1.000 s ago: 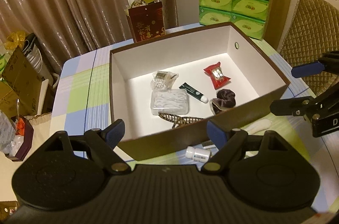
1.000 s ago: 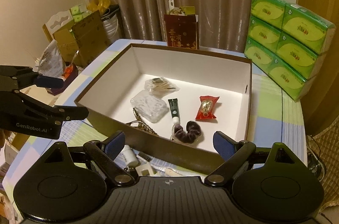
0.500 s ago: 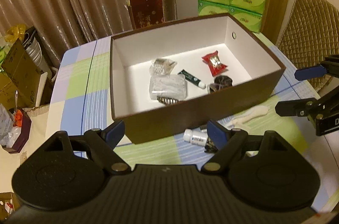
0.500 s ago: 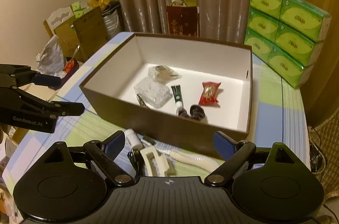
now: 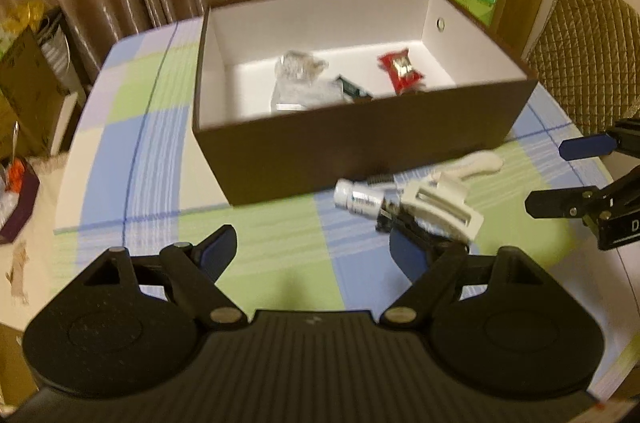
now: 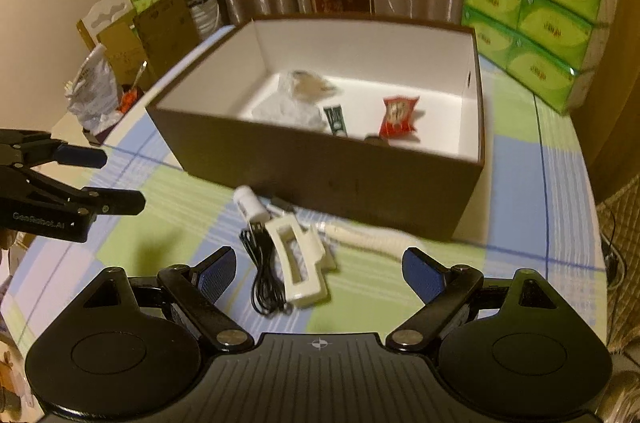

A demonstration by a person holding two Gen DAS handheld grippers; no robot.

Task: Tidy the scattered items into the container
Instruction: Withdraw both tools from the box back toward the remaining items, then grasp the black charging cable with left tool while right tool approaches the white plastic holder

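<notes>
Hovering with both claws spread and empty, your right gripper (image 6: 319,273) sits right over the white hair claw clip (image 6: 298,263), low centre of its frame, beside the black cable (image 6: 262,275). The clip's long axis runs roughly away from you, between the pads. Your left gripper (image 5: 314,253) has that clip off by its right finger, so the right is better placed. The brown box (image 6: 320,175) stands just beyond.

**Both grippers spread wide, holding nothing**

Your left gripper (image 5: 312,251) tilts steeply downward, its blue-padded fingers (image 5: 218,249) wide apart with nothing between them. Your right gripper (image 6: 320,269) sits beside it at a similar downward pitch, jaws equally wide and empty.
</notes>
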